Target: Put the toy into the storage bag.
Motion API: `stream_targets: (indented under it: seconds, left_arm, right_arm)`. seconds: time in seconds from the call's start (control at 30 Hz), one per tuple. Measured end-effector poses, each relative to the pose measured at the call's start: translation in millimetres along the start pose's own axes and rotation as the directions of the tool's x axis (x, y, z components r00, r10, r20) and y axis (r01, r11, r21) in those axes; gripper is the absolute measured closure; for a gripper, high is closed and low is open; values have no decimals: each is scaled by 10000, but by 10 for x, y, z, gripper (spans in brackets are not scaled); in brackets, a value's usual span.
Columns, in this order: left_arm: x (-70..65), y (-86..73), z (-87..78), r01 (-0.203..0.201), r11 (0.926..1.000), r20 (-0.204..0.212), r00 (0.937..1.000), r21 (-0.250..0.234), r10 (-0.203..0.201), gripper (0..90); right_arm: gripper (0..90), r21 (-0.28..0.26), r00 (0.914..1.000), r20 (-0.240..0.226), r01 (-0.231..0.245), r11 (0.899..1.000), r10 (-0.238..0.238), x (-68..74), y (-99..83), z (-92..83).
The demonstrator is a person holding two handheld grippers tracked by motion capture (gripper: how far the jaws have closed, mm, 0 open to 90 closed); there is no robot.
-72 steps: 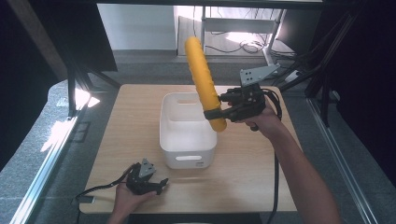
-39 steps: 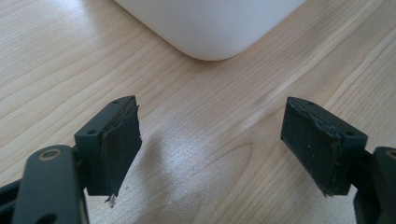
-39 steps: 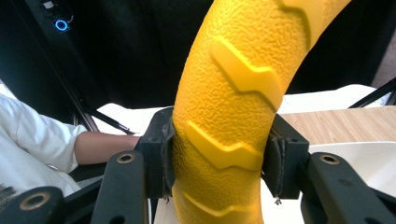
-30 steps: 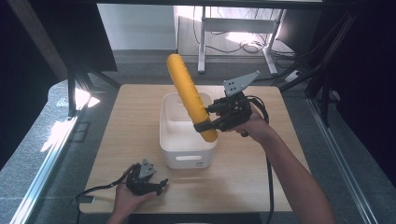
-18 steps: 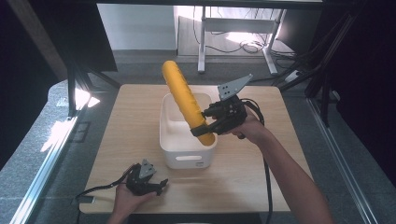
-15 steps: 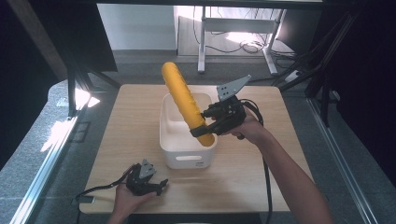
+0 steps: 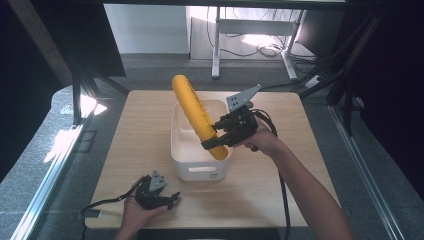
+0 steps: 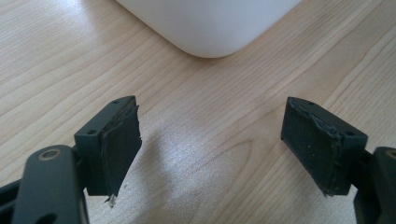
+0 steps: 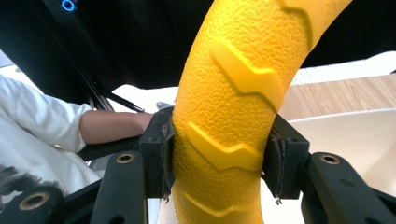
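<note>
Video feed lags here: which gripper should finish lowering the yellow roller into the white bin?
Right. The right gripper is shut on the yellow roller above the white bin; the left gripper rests open near the table's front edge.

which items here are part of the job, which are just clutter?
In play:
- yellow roller, clamped by right gripper
- white bin beneath it

Idle or background:
- left gripper, open, resting on table
- desk legs and cables behind
</note>
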State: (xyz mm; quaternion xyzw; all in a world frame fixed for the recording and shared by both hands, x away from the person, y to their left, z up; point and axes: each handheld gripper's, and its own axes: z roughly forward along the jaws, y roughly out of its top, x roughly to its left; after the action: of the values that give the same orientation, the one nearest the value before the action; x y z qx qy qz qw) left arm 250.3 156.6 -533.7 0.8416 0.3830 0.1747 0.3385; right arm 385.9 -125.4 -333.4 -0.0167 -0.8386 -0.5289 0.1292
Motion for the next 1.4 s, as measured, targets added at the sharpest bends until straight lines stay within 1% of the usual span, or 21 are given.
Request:
stream_targets:
  seconds: [0.07,0.13,0.17,0.3,0.33,0.37,0.43,0.5,0.53,0.6,0.7,0.73,0.87,0.97,1.07,1.1,1.17,1.2,1.3,1.4]
  left_arm:
    - [-1,-1,1,-2,10000,-5,10000,-14,2,200]
    - [0,-1,-1,4,10000,13,10000,-25,-4,200]
    - [0,-1,-1,7,10000,18,10000,-27,-7,201]
    - [-2,-1,0,9,10000,24,10000,-26,-9,200]
    - [-2,-1,-1,6,10000,23,10000,-28,-6,200]
    - [-2,-1,-1,12,10000,23,10000,-31,-12,201]
    - [-2,-1,-1,18,10000,28,10000,-34,-18,200]
    - [-2,-2,0,9,10000,30,10000,-34,-9,201]
    - [0,-2,-2,-23,10000,29,10000,-7,23,201]
    - [3,-2,-2,-61,10000,6,10000,31,61,201]
    - [1,-2,2,-53,10000,19,10000,73,53,200]
    - [0,-2,3,-56,10000,25,10000,78,55,200]
    - [0,-1,-1,-53,10000,24,10000,61,52,200]
    - [1,-1,-3,-60,10000,15,10000,50,60,200]
    - [1,-2,-4,-52,10000,19,10000,26,52,200]
    - [2,-2,-4,-60,10000,15,10000,28,60,200]
    - [2,-2,-4,-63,10000,12,10000,34,63,200]
    - [2,-2,-6,-63,10000,14,10000,25,63,200]
    - [6,0,-19,-34,10000,-1,10000,4,34,200]
    - [8,3,-27,-32,10000,-20,10000,1,32,199]
  right_arm:
    - [510,39,9999,75,-156,9999,156,-43,-31,18]
    - [509,50,9996,48,-265,9996,265,-82,-57,28]
    - [508,3,9994,-44,-346,9994,346,-104,-75,32]
    - [501,14,9996,-81,-256,9997,256,-116,-95,47]
    - [496,4,9999,96,-101,9999,100,-105,-98,47]
    - [495,40,9998,196,-80,10000,79,-102,-98,48]
    - [494,123,9991,374,-179,9998,174,-117,-108,47]
    - [488,426,9972,691,-306,9986,277,-156,-141,63]
    - [484,545,9967,758,-317,9980,275,-168,-161,74]
    - [481,488,9947,883,-572,9972,527,-212,-221,90]
    - [478,186,9949,849,-571,9982,554,-225,-259,67]
    - [476,158,9949,859,-538,9984,523,-223,-264,61]
    - [452,163,9918,1234,-364,9992,341,-192,-261,35]
    - [420,111,9876,1542,-325,9994,304,-165,-259,21]
    - [389,-235,9847,1713,-279,9993,315,-122,-266,-12]
    - [372,-522,9786,2038,-165,9985,268,-86,-287,-49]
    - [362,-624,9773,2095,-176,9979,304,-76,-297,-62]
    - [357,-762,9732,2274,-176,9969,346,-57,-318,-90]
    - [346,-1115,9666,2522,-179,9936,458,3,-389,-175]
    - [342,-1404,9529,2993,-65,9901,487,79,-504,-273]
